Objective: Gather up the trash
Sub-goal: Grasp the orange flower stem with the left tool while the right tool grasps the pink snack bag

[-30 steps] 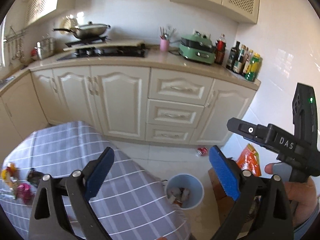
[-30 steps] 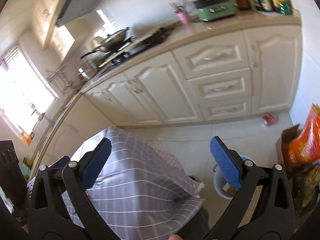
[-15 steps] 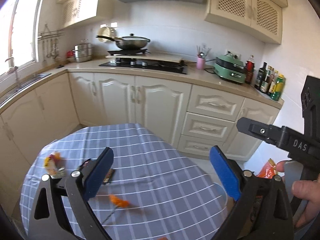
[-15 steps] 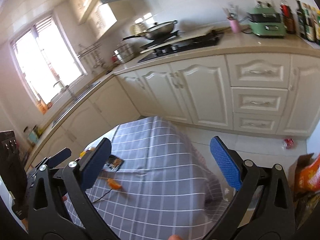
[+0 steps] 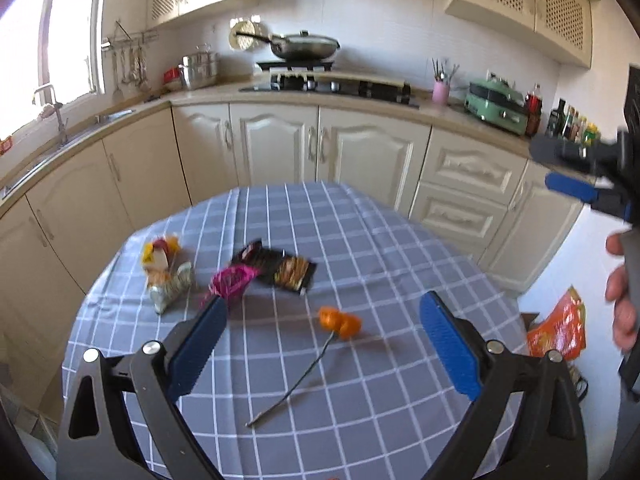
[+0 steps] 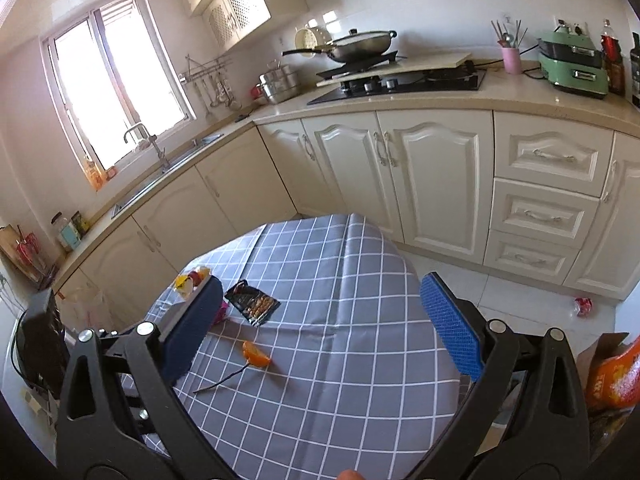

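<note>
Trash lies on a round table with a grey checked cloth (image 5: pixel 360 392): an orange peel piece (image 5: pixel 339 322) by a thin dark stick (image 5: pixel 298 384), a black snack wrapper (image 5: pixel 280 268), a pink wrapper (image 5: pixel 231 282) and a yellow-silver wrapper (image 5: pixel 166 272). My left gripper (image 5: pixel 322 352) is open and empty above the table's near side. My right gripper (image 6: pixel 320 326) is open and empty; it also shows at the right edge of the left wrist view (image 5: pixel 584 192). The peel (image 6: pixel 256 356) and the black wrapper (image 6: pixel 254 303) show in the right wrist view.
Cream kitchen cabinets (image 5: pixel 360 148) and a counter with a hob and a wok (image 5: pixel 304 46) stand behind the table. An orange bag (image 5: pixel 558 330) in a cardboard box sits on the floor at the right. A red can (image 6: pixel 582 305) lies on the floor.
Both grippers swung left from the floor bin to the table and came closer to it. The trash on the cloth is now in front of them. Both jaws stayed open.
</note>
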`<act>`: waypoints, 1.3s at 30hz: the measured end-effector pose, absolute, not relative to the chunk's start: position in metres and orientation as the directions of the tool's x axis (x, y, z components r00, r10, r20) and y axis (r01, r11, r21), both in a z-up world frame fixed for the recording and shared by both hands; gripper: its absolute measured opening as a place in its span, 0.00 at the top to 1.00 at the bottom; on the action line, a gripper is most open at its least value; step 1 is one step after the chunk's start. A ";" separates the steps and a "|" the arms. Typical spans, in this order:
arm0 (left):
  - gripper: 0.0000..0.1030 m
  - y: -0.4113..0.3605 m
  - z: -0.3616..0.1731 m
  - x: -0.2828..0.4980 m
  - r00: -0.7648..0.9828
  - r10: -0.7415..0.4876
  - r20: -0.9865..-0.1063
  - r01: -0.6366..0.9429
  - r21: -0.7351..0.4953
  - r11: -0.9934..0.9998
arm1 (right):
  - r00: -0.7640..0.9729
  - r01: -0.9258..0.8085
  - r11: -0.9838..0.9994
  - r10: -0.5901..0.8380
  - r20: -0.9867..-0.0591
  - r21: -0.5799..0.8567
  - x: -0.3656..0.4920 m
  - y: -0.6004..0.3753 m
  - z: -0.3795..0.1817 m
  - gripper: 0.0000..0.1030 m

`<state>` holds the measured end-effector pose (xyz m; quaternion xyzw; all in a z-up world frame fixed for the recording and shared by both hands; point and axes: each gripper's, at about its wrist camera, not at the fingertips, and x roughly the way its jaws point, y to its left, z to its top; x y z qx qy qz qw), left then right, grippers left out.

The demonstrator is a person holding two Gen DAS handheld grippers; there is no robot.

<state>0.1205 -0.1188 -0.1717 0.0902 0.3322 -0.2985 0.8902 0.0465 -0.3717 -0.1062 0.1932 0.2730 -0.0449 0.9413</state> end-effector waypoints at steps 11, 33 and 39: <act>0.09 -0.139 -0.247 0.150 0.479 -0.438 -0.761 0.627 -0.052 0.777 | 0.807 0.208 0.922 0.028 -0.590 0.327 0.064 -0.365 -0.131 0.06; 0.96 -0.053 -0.229 0.168 0.546 -0.442 -0.712 0.456 -0.190 0.869 | 0.691 0.035 0.957 0.184 -0.699 0.287 0.145 -0.288 -0.185 0.06; 0.96 -0.011 -0.221 0.182 0.625 -0.362 -0.692 0.338 -0.178 0.924 | 0.655 -0.051 0.957 0.249 -0.713 0.287 0.180 -0.245 -0.203 0.06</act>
